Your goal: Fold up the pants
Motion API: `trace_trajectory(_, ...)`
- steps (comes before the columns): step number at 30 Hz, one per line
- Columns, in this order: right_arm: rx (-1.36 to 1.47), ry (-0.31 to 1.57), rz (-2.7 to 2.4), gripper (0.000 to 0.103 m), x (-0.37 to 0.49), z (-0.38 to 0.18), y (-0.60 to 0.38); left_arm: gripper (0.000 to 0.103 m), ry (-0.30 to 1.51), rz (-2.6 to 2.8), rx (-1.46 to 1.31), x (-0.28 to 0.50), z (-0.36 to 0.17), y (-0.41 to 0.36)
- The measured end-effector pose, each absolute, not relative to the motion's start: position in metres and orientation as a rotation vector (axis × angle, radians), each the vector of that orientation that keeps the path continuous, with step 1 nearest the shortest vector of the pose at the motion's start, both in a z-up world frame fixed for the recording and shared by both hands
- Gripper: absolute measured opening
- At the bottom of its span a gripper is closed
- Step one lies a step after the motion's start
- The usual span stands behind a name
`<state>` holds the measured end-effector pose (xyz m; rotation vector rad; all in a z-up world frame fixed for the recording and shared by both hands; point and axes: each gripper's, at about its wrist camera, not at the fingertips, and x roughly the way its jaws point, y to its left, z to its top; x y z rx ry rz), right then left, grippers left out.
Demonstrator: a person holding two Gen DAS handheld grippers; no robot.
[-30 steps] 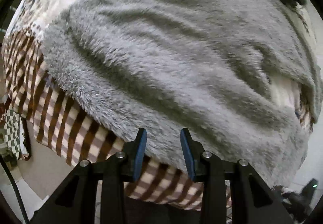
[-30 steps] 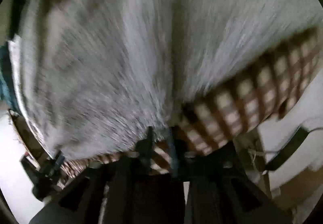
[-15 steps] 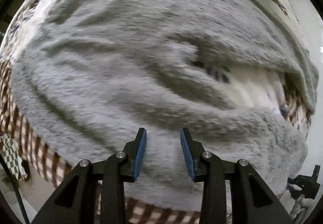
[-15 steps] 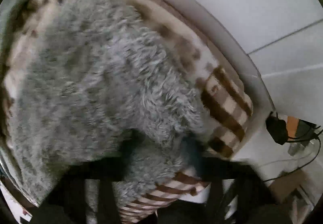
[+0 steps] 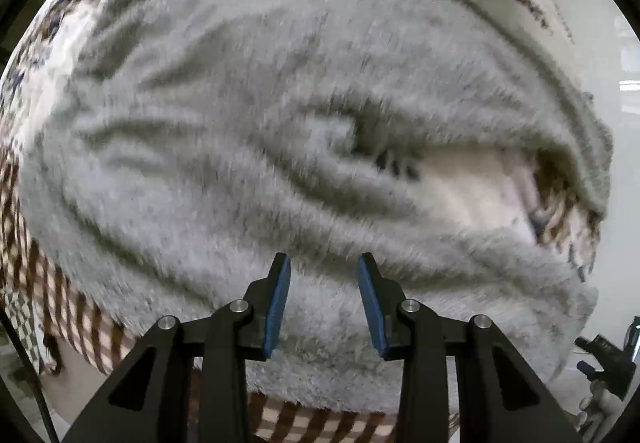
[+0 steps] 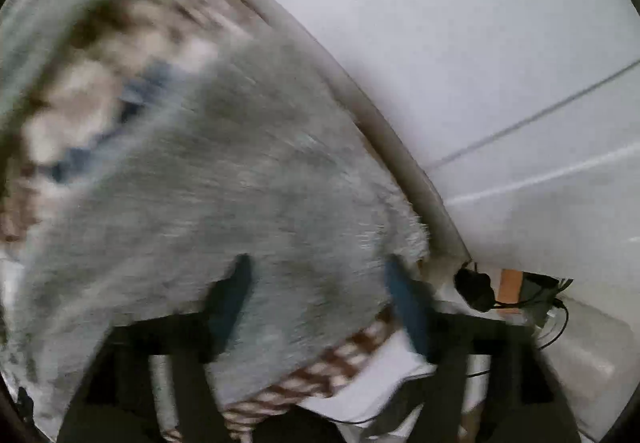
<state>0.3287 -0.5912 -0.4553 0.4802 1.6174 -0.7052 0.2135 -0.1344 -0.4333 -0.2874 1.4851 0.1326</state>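
Note:
The fluffy grey pants point(image 5: 248, 147) lie spread and wrinkled over a bed with a brown checked cover point(image 5: 72, 307). A pale inner lining point(image 5: 472, 187) shows at an opening on the right. My left gripper point(image 5: 323, 279) is open and empty just above the near edge of the pants. In the blurred right wrist view the pants point(image 6: 224, 195) fill the left and middle. My right gripper point(image 6: 320, 283) is wide open over the pants' near corner, with fabric between the jaws but not pinched.
The checked cover point(image 6: 320, 371) hangs below the pants. A white wall point(image 6: 460, 43) lies right of the bed's edge. Black cables and a plug point(image 6: 476, 289) lie by the wall. A dark device point(image 5: 604, 359) sits at the lower right.
My right gripper was shut on the pants' edge, swung right and opened wide, letting go. My left gripper stayed open and moved forward over the pants.

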Motion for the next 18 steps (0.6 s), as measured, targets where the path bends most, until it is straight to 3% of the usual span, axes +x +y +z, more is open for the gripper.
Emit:
trace_trajectory(4,0.634,1.49,-0.547,0.078,0.39,-0.404,-0.522,0.032,1.419,0.118,-0.326,0.253,-0.397,-0.12)
trace_trajectory(7,0.712,1.472,-0.321,0.078,0.429,-0.387,-0.43,0.032,1.382,0.141,-0.36,0.3,-0.407,-0.042)
trace_trajectory(9,0.704,1.474,-0.198,0.078,0.405,-0.401,-0.376,0.032,1.362,0.176,-0.365,0.326,-0.409,0.003)
trace_trajectory(13,0.583,1.501,-0.039,0.078,0.48,-0.412,-0.277,0.032,1.35,0.224,-0.237,0.399,-0.423,0.072)
trace_trajectory(18,0.495,1.557,0.039,0.078,0.563,-0.474,-0.182,0.032,1.521,0.249,-0.179,0.467,-0.48,0.155)
